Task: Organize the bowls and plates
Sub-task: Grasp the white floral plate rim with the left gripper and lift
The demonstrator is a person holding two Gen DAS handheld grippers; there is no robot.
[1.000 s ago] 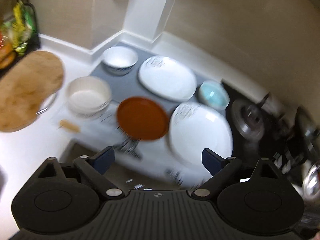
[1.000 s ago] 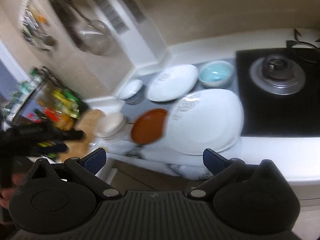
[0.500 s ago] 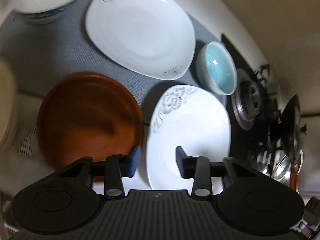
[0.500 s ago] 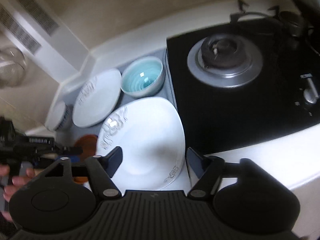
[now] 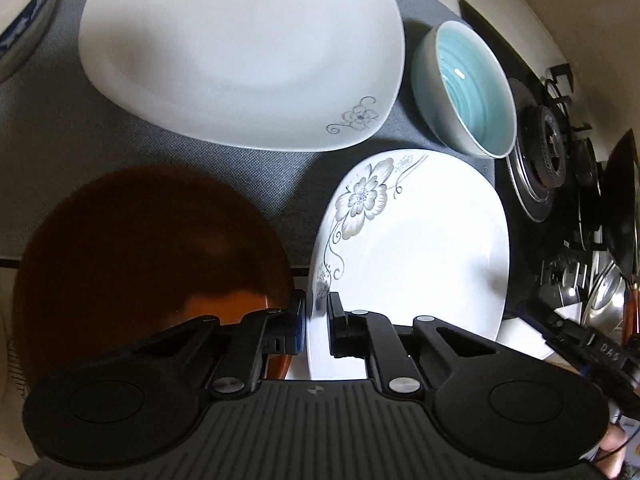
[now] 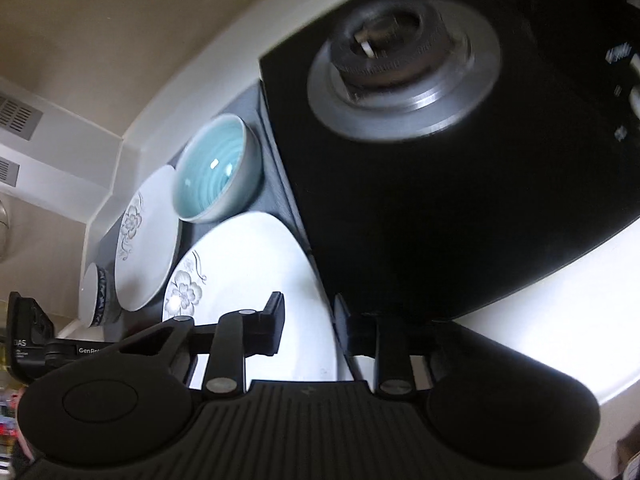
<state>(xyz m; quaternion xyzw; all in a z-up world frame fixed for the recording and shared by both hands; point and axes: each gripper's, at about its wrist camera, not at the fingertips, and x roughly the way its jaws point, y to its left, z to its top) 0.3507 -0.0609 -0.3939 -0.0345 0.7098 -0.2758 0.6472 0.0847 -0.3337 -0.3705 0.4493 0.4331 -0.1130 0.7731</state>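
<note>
Step in hand, by judgement: both tongs are taking the near plate [image 5: 416, 248] by opposite rims. Left tongs [image 5: 317, 326] are narrowed over its left rim, right beside the brown plate [image 5: 152, 256]; contact cannot be confirmed. Right tongs [image 6: 308, 326] straddle its right rim with a gap, not yet closed. The plate lies on the grey mat [image 5: 256, 164], near the tabletop's front edge. Next: close, lift level. Room is tight: teal bowl [image 5: 468, 88] behind, hob [image 6: 440, 208] right, far plate [image 5: 240, 48] beyond.
</note>
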